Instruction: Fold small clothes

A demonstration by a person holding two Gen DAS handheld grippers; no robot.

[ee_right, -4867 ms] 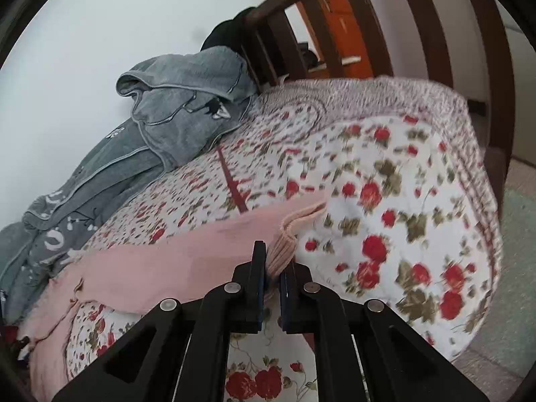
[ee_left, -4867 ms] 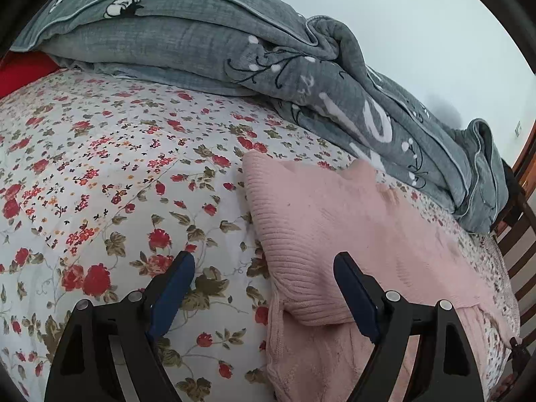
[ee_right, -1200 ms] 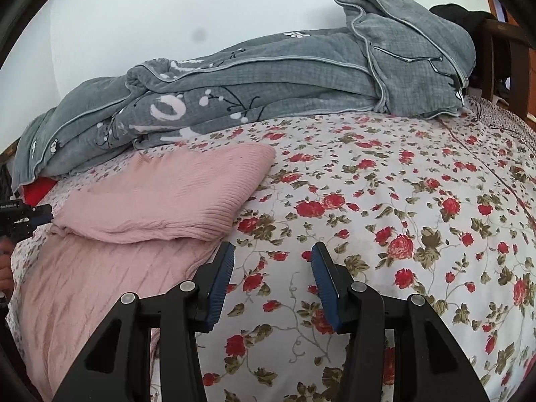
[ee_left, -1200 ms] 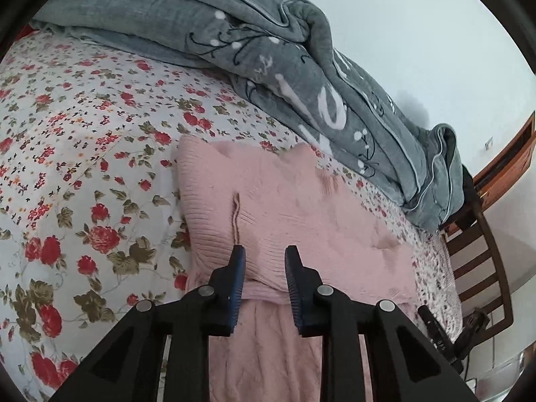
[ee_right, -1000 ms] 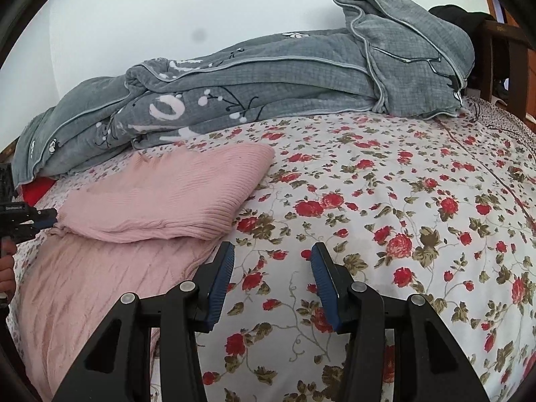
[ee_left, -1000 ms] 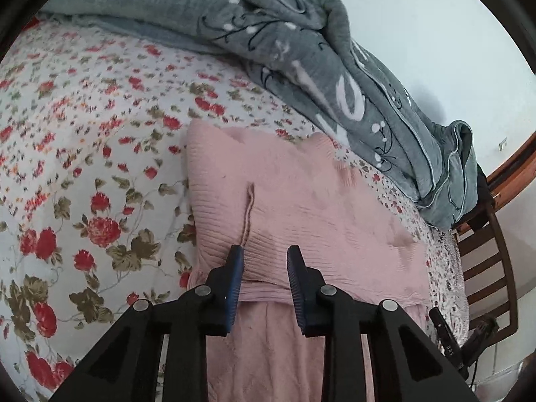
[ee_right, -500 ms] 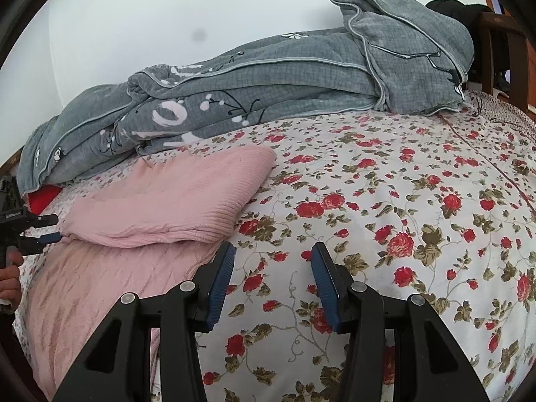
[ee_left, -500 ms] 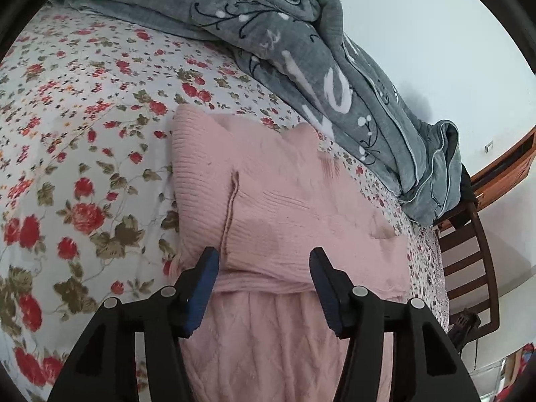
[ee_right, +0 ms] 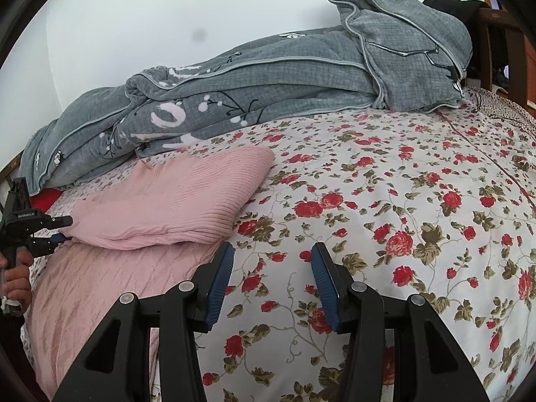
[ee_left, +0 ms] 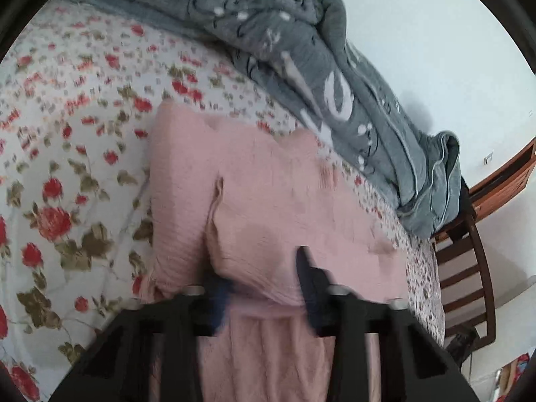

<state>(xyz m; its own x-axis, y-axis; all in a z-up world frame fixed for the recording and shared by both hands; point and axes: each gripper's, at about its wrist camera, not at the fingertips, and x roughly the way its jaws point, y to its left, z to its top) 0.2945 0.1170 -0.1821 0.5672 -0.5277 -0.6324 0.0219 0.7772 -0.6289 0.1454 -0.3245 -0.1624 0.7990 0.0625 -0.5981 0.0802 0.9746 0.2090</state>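
Observation:
A pink knit garment [ee_left: 268,184] lies on the flowered bed sheet [ee_left: 67,167], its upper part folded over onto the lower part [ee_right: 100,284]. My left gripper [ee_left: 261,288] is at the near edge of that fold. Its jaws are closing, still apart and blurred, with the thick folded edge between them. The right wrist view shows the same left gripper [ee_right: 63,229] at the fold's far-left end, held by a hand [ee_right: 13,274]. Beside the garment [ee_right: 174,201], my right gripper [ee_right: 271,268] stands open over the bare sheet with nothing between its fingers.
A rumpled grey quilt [ee_right: 268,83] runs along the wall at the back of the bed. A dark wooden slatted bed end [ee_left: 469,268] stands past the garment on the right. Something red [ee_right: 43,197] shows under the quilt's left end. The flowered sheet [ee_right: 418,217] spreads wide to the right.
The left jaws went from narrow to wide apart and now stand closer together around the fold, which sits deeper between them. The right gripper has kept still.

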